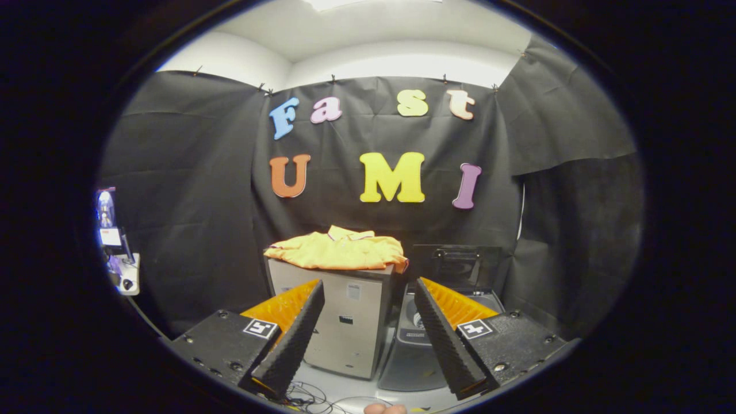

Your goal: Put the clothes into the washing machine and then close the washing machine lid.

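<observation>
The washing machine (437, 339) sits partly behind the right finger (448, 339) of the gripper (368, 333), so much of its top and its opening cannot be made out. Its raised lid (454, 264) is dark against the booth wall and its outline is hard to trace. The cabinet (345, 328) under the yellow garment (339, 250) carries small labels too tiny to tell. A fingertip (385, 409) is cut off below the fingers. Small objects on a shelf (115, 247) far to the left are blurred.

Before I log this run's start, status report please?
Hand-held gripper open, holding nothing. Orange garment folded on the cabinet beyond the fingers. Washing machine beside the cabinet, lid raised. Nothing between fingers and garment.
</observation>
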